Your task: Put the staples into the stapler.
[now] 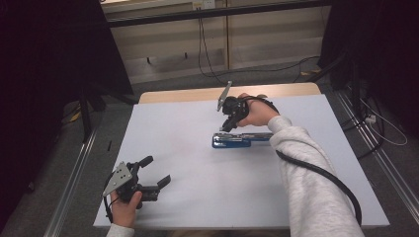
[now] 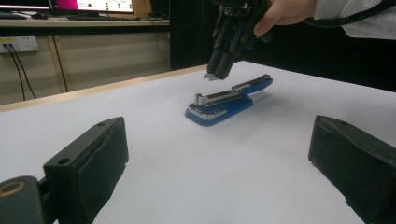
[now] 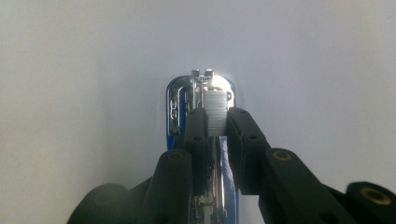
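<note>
Right gripper view, I'm pinching a staple strip with my right gripper over the blue stapler, left gripper resting spread wide, near left.

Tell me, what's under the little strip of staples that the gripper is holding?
The right gripper holds the staples above the open blue stapler. Its shiny metal channel lies below; the jaws cover part of it.

Person wearing a light grey sweatshirt sleeve. Each hand grips a black two-jaw gripper: left gripper topped by a grey triangular plate, right gripper trailing a thick black cable.
</note>
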